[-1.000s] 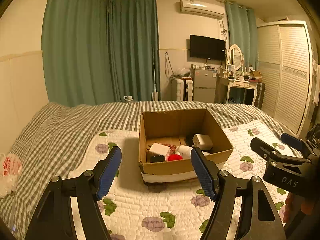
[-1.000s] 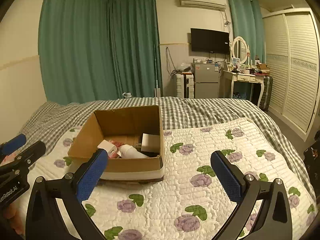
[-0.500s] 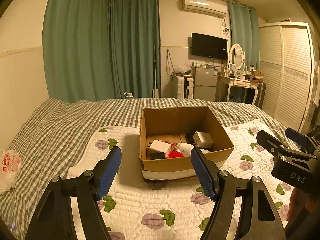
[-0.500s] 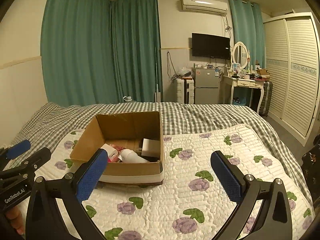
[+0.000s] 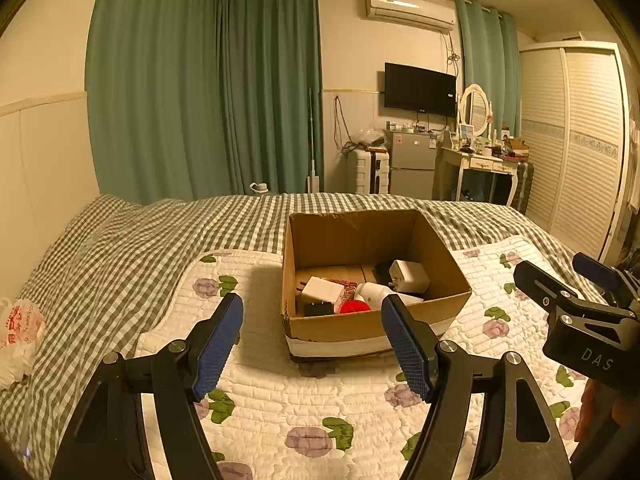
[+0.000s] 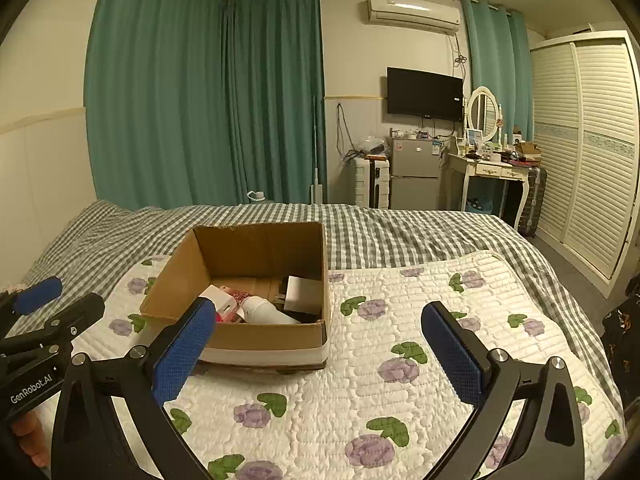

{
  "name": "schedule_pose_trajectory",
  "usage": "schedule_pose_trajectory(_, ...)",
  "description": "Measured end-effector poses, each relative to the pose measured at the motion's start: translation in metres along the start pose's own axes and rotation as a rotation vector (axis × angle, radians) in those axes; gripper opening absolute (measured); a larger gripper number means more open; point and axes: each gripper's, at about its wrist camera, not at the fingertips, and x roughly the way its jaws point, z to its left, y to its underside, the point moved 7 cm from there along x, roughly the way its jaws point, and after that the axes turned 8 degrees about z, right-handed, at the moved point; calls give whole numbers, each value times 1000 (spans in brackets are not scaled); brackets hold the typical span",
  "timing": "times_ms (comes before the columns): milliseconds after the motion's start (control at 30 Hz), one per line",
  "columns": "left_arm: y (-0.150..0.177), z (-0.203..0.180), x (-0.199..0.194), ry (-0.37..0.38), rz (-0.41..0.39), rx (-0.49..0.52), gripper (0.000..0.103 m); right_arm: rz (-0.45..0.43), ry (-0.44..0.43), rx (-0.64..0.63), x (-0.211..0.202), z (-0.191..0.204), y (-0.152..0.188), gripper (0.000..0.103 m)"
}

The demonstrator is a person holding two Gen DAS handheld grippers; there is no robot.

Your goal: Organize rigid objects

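— Two grippers, both with their blue pads spread wide and nothing between them. The left gripper (image 5: 312, 344) hangs above the floral quilt (image 5: 280, 400), and the cardboard box (image 5: 372, 324) sits just ahead of it, a little toward its right finger.

— And the right gripper (image 6: 320, 354)?

— Same height, I'd say. From it the box lies ahead and off to its left finger's side; the quilt straight ahead of it is bare.

— What's in the box?

— Rigid bits, all jumbled in the near half: a white charger block (image 5: 322, 290) toward the left gripper's side, a black adapter (image 5: 318, 309) below it, something red and round (image 5: 355, 307), a white bottle (image 6: 266, 312) lying on its side, and a white square plug (image 5: 409, 276) farther back. There's a patterned pink thing too; I can't tell what.

— So what could go wrong?

— My guess: the box walls. They stand tall, and a wide-spread gripper reaching in from the front may catch the near rim and shove the whole box across the soft quilt. The bed gives, so nothing is braced.

— And the pieces themselves?

— They touch each other. Closing on the charger could pinch the black adapter too, or roll the bottle away. Both grippers diving in at once could also knock together.
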Motion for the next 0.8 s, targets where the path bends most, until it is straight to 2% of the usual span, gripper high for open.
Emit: schedule_pose_trajectory(800, 2, 4, 1, -7, -1, -10, 75, 19, 3, 4, 6, -5, 6, 103)
